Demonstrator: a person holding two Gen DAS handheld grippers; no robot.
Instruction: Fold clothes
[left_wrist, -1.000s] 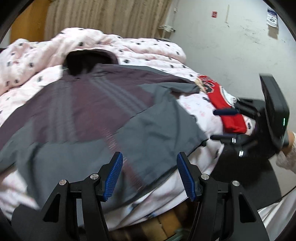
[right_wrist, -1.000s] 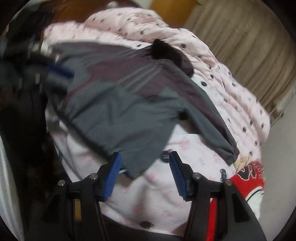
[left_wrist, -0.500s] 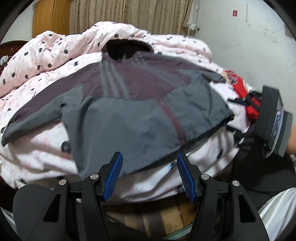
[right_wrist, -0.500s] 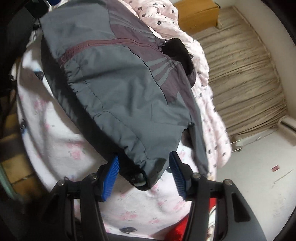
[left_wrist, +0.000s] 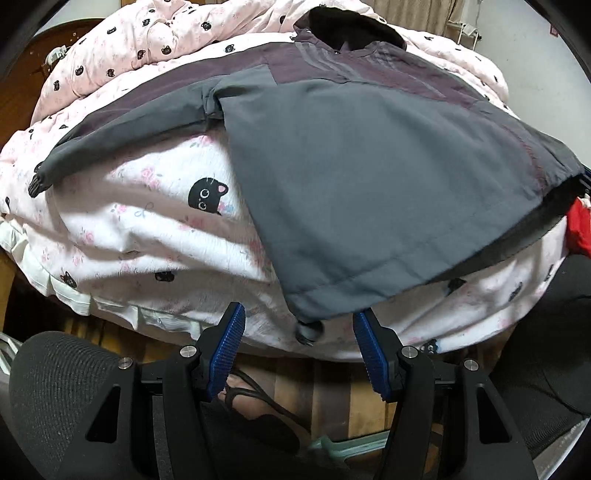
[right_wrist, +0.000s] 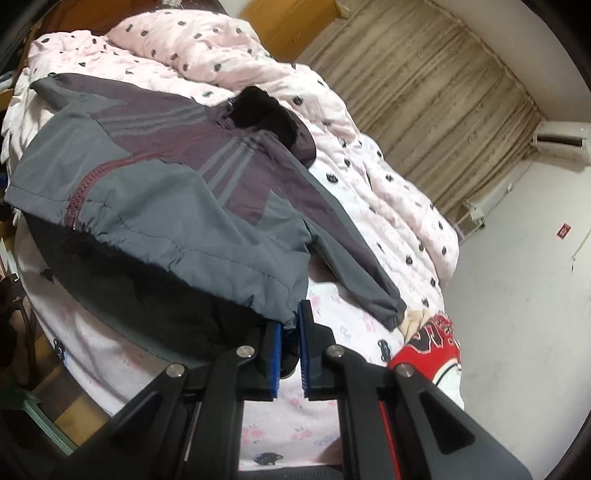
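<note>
Spread front-up across the bed (left_wrist: 122, 236), the grey jacket (left_wrist: 369, 192) overhangs its near edge; right gripper (right_wrist: 290, 354) pinches a hem corner, left gripper (left_wrist: 298, 349) fingers apart beneath the other corner.

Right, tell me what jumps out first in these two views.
A grey and maroon jacket lies spread across the pink cat-print bedding, filling both views. The right gripper is shut on the jacket's hem corner, while the left gripper hangs open just below the other corner. A red garment lies beyond the near sleeve cuff.
</note>
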